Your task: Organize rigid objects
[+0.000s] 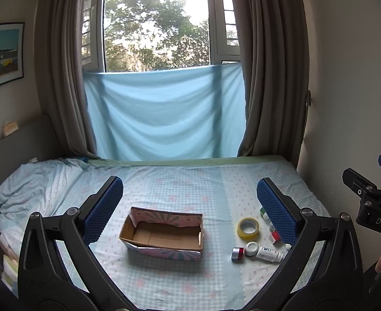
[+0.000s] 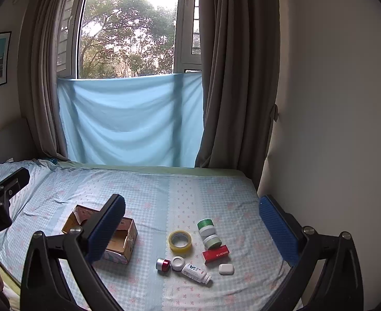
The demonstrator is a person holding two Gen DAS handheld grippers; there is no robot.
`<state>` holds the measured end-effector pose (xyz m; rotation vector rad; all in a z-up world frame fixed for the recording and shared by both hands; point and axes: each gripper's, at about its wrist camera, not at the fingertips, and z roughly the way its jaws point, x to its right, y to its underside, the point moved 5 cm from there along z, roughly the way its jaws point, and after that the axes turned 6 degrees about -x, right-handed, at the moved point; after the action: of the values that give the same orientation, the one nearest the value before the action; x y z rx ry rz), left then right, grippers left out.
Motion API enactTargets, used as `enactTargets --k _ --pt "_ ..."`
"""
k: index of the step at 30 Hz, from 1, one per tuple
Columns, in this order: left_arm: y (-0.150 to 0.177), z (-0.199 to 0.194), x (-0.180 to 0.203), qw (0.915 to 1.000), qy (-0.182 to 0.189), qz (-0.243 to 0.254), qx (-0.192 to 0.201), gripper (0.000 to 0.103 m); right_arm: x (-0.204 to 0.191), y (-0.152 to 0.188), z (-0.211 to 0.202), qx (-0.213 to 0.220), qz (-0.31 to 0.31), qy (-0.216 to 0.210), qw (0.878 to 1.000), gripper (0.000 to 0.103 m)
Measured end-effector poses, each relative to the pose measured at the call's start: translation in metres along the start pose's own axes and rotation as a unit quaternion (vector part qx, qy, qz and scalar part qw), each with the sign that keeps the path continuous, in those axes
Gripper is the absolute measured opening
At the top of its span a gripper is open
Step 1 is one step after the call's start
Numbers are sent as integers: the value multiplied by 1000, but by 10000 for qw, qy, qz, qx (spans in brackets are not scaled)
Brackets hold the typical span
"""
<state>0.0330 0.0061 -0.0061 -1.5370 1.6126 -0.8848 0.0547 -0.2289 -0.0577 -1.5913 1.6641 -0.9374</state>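
Observation:
An open, empty cardboard box [image 1: 162, 234] sits on the bed; it also shows in the right wrist view [image 2: 124, 241], partly behind my finger. To its right lies a cluster: a yellow tape roll [image 2: 180, 241], two green-and-white jars [image 2: 208, 233], a red box [image 2: 215, 253], a white bottle on its side [image 2: 195, 273], a white cap [image 2: 178, 263], a small red-and-silver cylinder [image 2: 163, 264] and a small white case [image 2: 226, 269]. My left gripper [image 1: 188, 210] is open above the box. My right gripper [image 2: 193, 230] is open above the cluster. Both are empty.
The bed [image 2: 151, 194] has a blue checked sheet. A crumpled quilt [image 1: 30, 184] lies at the left. A wall [image 2: 332, 129] stands close on the right. Curtains and a blue cloth [image 1: 164, 114] hang at the window behind the bed.

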Motion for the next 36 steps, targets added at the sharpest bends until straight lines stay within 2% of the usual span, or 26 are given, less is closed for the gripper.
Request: enactTargets --k 36 --pt "-7 5 -10 10000 2 22 83 103 -11 -8 0 -11 -2 0 10000 103"
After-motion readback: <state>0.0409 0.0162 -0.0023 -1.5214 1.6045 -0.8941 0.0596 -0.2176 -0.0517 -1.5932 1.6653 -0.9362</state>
